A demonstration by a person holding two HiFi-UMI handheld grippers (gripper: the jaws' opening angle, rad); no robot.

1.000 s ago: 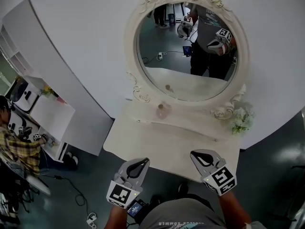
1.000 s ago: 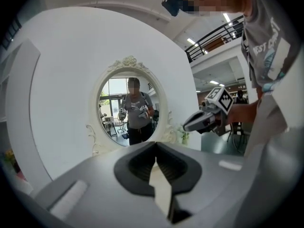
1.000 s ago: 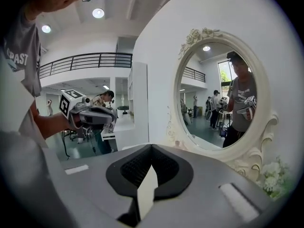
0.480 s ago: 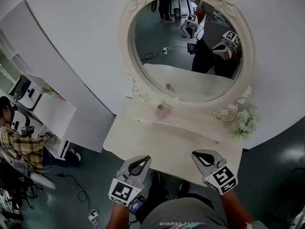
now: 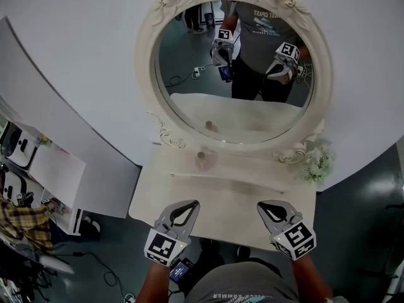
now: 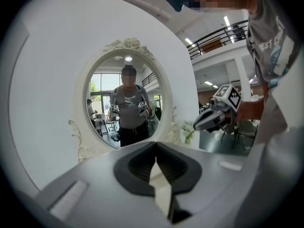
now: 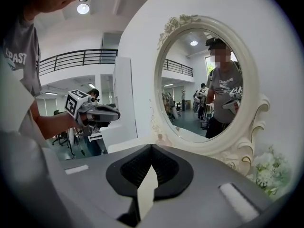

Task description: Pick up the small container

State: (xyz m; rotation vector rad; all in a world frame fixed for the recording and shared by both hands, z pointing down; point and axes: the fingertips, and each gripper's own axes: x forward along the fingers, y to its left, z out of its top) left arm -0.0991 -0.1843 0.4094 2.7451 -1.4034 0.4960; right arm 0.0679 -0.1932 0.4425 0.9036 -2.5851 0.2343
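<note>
your left gripper (image 5: pixel 189 205) and right gripper (image 5: pixel 264 207) hang at the near edge of the table (image 5: pixel 224 197), open tabletop ahead to the small container (image 5: pixel 202 159). both jaws sit closed, empty.

Right gripper (image 7: pixel 152 148) in the foreground with jaws pressed together, ornate white oval mirror (image 7: pixel 190 80) ahead reflecting the person, left gripper (image 7: pixel 116 112) held at left, white flowers (image 7: pixel 268 172) at lower right

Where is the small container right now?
In the head view, the small container stands on the back ledge of the dressing table, left of centre, just under the mirror.
</note>
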